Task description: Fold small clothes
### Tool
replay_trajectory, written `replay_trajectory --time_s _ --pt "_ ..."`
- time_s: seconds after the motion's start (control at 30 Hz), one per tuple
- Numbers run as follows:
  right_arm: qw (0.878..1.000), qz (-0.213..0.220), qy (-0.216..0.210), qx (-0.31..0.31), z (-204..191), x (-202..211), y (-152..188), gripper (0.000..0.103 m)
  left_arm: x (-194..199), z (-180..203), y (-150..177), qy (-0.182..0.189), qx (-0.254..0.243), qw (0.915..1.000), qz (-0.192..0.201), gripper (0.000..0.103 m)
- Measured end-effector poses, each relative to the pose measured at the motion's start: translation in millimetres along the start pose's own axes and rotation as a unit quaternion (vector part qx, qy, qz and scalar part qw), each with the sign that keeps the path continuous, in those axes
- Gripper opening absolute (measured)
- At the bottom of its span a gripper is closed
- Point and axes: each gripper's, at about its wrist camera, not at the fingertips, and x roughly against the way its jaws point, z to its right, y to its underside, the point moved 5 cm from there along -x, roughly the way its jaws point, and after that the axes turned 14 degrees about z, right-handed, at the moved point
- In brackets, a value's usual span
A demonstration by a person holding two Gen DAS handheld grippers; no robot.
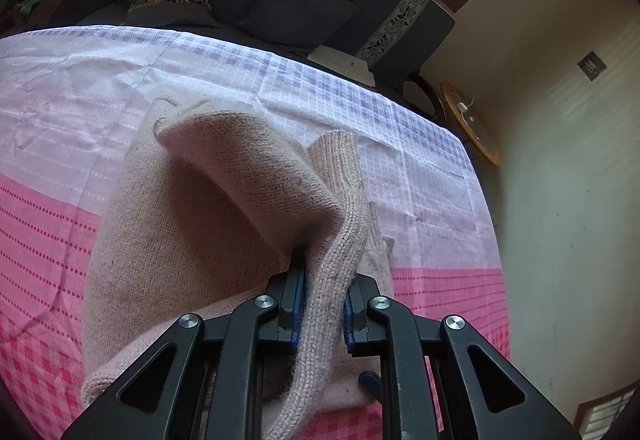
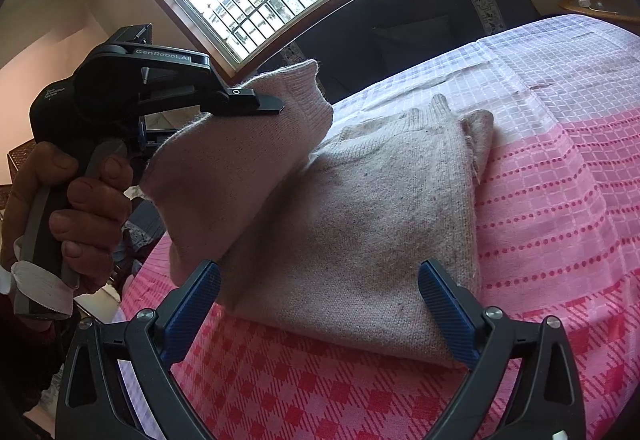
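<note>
Left wrist: my left gripper (image 1: 322,304) is clamped on the beige knit garment (image 1: 192,240), its ribbed edge lifted over the checked cloth (image 1: 60,87). I carry it flat across.
Right wrist: right gripper (image 2: 320,304) gapes empty, near the garment's fold; I'd pin there.

Fuzzy beige knit sweater (image 2: 360,215) on matt woven checked tablecloth (image 2: 560,199)
</note>
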Motion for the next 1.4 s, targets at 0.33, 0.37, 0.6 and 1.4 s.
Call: replay_trajectory --time_s 0.33,0.37,0.6,1.4 --pt "1.000 -0.001 -0.007 -0.006 0.9 -1.5 -0.8 0.099 -26.7 20.4 11.1 0.005 -0.001 0.9998 -0.018 0.015" --pt "1.000 -0.001 -0.007 -0.006 1.0 -1.8 -0.9 0.099 -29.5 20.7 12.0 0.005 0.002 0.9998 -0.020 0.015" --pt "1.000 -0.001 -0.006 -0.027 12.2 -0.2 -5.6 0.099 -49.0 31.0 22.1 0.038 -0.008 0.9974 -0.061 0.016" --pt "0.966 0.001 -0.136 -0.220 46.9 7.3 -18.7 0.100 63.2 -72.9 65.8 0.121 -0.152 0.9785 0.069 0.046"
